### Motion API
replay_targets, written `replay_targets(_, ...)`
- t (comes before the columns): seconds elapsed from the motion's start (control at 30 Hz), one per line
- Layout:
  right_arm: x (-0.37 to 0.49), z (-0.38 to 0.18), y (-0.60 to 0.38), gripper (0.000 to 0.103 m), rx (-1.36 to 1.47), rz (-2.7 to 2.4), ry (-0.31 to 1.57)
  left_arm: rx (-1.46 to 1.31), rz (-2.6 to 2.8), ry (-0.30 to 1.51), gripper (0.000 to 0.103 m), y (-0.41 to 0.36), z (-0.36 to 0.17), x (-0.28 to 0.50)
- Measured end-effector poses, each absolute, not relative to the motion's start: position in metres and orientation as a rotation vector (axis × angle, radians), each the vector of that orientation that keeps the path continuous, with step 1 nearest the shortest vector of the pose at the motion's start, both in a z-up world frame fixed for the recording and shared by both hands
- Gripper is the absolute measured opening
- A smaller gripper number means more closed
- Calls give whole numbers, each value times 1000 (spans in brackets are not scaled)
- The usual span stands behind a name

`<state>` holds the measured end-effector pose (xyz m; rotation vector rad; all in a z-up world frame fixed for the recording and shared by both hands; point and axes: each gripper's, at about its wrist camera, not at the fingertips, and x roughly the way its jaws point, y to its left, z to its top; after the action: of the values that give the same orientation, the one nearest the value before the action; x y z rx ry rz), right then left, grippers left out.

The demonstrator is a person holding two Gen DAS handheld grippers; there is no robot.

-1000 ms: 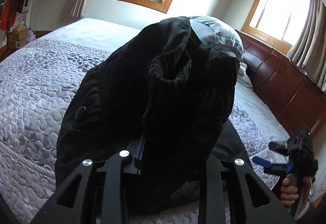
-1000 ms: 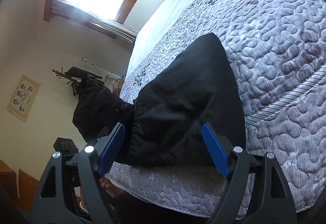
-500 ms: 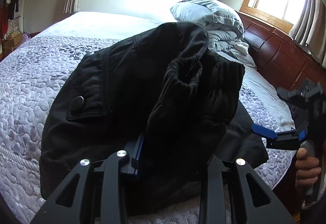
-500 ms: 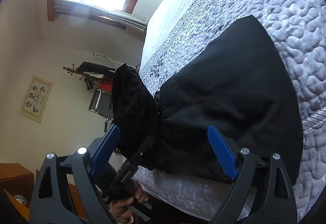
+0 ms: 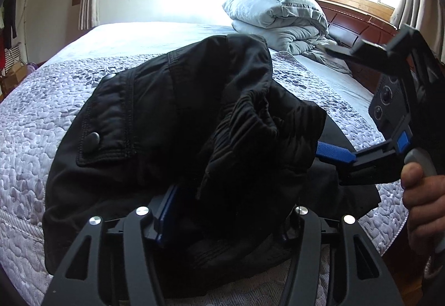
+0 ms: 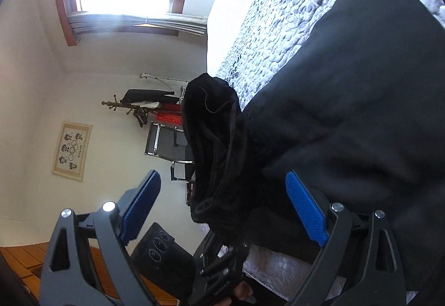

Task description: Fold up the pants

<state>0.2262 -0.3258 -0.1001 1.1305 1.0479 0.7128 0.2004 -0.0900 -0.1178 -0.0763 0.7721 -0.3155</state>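
1. Black pants (image 5: pixel 172 122): heaped at the near edge of the bed (image 5: pixel 30 122), on its quilted lilac cover. One flat part lies spread on the quilt; the gathered elastic waistband (image 5: pixel 250 116) stands up above it. We judge the bunch is held high so that the cloth can be drawn over the flat part for a fold.

2. Left gripper (image 5: pixel 222 225): jaws drawn close on a thick bunch of the pants. One blue pad shows against the cloth; the other is buried in it. The grip sits low, just above the bed's near edge, which we take to keep the waistband end off the quilt.

3. Right gripper (image 6: pixel 222 203): jaws wide apart, holding nothing. Its blue pads (image 6: pixel 304 208) flank the raised bunch without touching it. We judge it is set to take a second hold, so the waistband can be carried by two points rather than one.

4. Flap pocket with a snap button (image 5: pixel 91 138): faces up on the pants' left side, towards the bed's left edge. It tells us the outer face is uppermost there.

5. Folded grey duvet (image 5: pixel 278 16): stacked at the far right corner of the bed by the wooden headboard (image 5: pixel 358 19), well apart from the pants.

6. Coat rack (image 6: pixel 130 105) and framed picture (image 6: pixel 71 150): against the wall beyond the bed, no part of the work.
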Motion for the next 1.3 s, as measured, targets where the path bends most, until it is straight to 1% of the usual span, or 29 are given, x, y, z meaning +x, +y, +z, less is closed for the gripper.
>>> replay_targets(0.27,246,-89,-298,92,1053,736,1105,-56,-321,768,60,-92,-118,201)
replay_targets(0.4,253,-83,-284,92,1001,735,1122,-41,-331,767,65,-95,-119,200)
replay_targets(0.53,258,-87,-275,92,970,717,1154,-39,-339,764,68,-96,-120,199)
replay_targets(0.6,259,-90,-271,92,954,711,1162,-45,-354,766,75,-95,-120,199)
replay_targets(0.7,259,-91,-267,91,926,707,1174,-31,-363,776,77,-95,-119,197)
replay_targets(0.73,259,-91,-266,90,914,714,1177,-29,-370,777,78,-94,-119,196)
replay_targets(0.77,259,-91,-264,87,902,725,1184,-28,-382,779,82,-93,-118,195)
replay_targets(0.8,256,-92,-262,75,892,735,1191,-22,-388,783,84,-92,-118,192)
replay_targets(0.83,256,-93,-261,70,884,736,1204,-7,-393,786,85,-90,-116,189)
replay_targets(0.93,255,-98,-261,63,861,725,1227,-6,-403,789,87,-81,-112,180)
replay_targets(1.07,253,-101,-263,61,876,722,1222,-55,-393,784,90,-56,-104,168)
replay_targets(1.13,252,-102,-262,57,872,721,1225,-100,-388,784,90,-40,-99,166)
replay_targets(1.23,251,-103,-262,55,869,717,1227,-195,-336,784,94,-8,-92,166)
replay_targets(1.3,250,-105,-263,53,877,713,1228,-253,-304,788,95,10,-92,165)
